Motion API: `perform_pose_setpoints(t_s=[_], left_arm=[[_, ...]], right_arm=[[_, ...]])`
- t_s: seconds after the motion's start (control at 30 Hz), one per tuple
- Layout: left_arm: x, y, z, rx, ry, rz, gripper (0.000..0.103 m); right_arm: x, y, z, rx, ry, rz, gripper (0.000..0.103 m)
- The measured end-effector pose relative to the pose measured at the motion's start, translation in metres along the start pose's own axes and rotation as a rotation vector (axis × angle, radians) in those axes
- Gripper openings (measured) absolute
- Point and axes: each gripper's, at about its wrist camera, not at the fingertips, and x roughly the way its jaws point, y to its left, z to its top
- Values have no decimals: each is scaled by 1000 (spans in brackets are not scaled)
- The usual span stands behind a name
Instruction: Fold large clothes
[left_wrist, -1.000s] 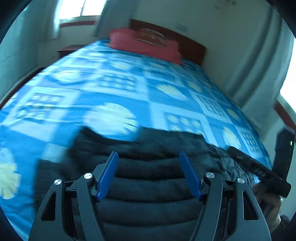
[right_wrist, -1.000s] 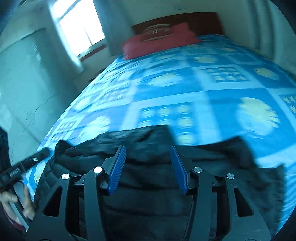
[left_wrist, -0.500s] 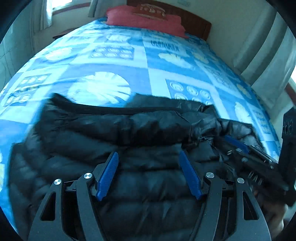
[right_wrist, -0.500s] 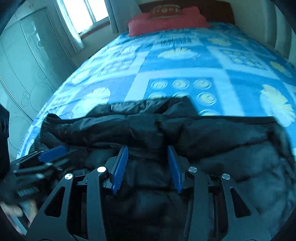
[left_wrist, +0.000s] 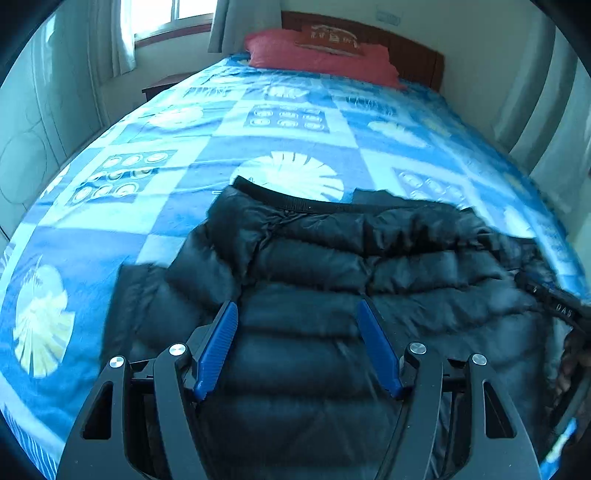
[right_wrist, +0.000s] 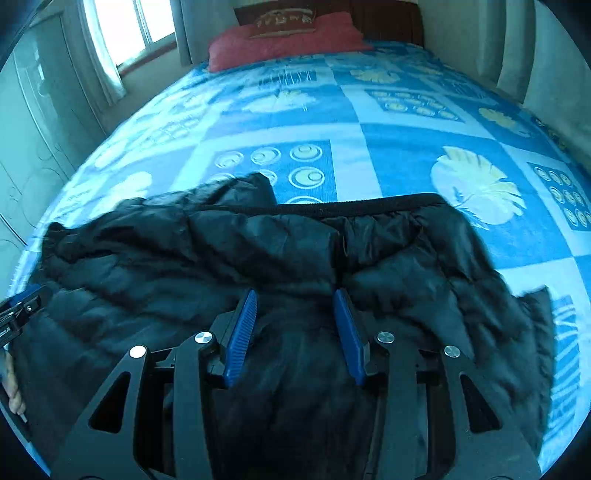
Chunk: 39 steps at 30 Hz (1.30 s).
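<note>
1. Left gripper (left_wrist: 297, 347). Your jaws stand apart, released, over the quilted back of the jacket. Nothing is pinched between the blue pads (left_wrist: 218, 347). Risk: if you clench here you will likely take one slippery baffle only, and the shell may slide out as you lift.

2. Right gripper (right_wrist: 293, 334). Its jaws are opening just now, narrower than the left pair; dark fabric lies under and between them, but the pads do not appear to press on it. Risk: a grip taken mid-panel rather than at an edge would drag the whole garment instead of turning a fold.

3. Black puffer jacket (left_wrist: 332, 266). It lies spread across the near end of the bed, ribbed hem or collar band (right_wrist: 332, 206) at its far edge, a loose flap (right_wrist: 240, 188) bunched up beyond the band. Risk: that flap and the rumpled left portion could get trapped inside the fold and leave a lump. The padding is springy, so a fold may reopen when you let go.

4. Bed (left_wrist: 295, 110), blue patterned cover. Risk: the cover may ruck up if you drag the jacket.

5. Red pillow (right_wrist: 288, 37) at the headboard, well apart from the work. It carries a printed panel, unreadable.

6. Writing: letters resembling "DAS" on the other gripper's body (left_wrist: 563, 310), partly seen at the frame edge; no garment label shows.
</note>
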Motion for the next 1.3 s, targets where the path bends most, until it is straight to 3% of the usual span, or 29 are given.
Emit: perform_pose_setpoints(t_s=[0.07,0.13,0.27,0.4,0.57,0.67,0.9,1.1,1.3], left_arm=[[-23,5,-14,-19,-26,-22,67],[-36,7,-28,-22,-38,-30,67],[-30,12,-54,-17,-1,-28,67],[-13,15,-53,-19,24,-36,68],[-40,24,-58,-95,18,-81,68],[-70,32,-79,-121,-13,-64,68],[-115,51,-123,-199,-63,-12,68],[-119,72,-157,-291,-36,46,70],[-110,91,-180,-450,7,-67,78]], right_arm=[[-23,-3,-14,2,-27,-1,53],[-34,-4,-27,-4,-27,8,54],[-20,0,-49,-48,18,-30,54],[-16,0,-51,-50,6,-36,55],[-58,-18,-64,37,-22,7,57],[-92,-39,-86,92,-60,-9,64],[-140,-87,-143,203,-70,-79,64],[-142,-110,-175,296,-41,-75,68],[-131,-115,-186,365,-20,-14,73]])
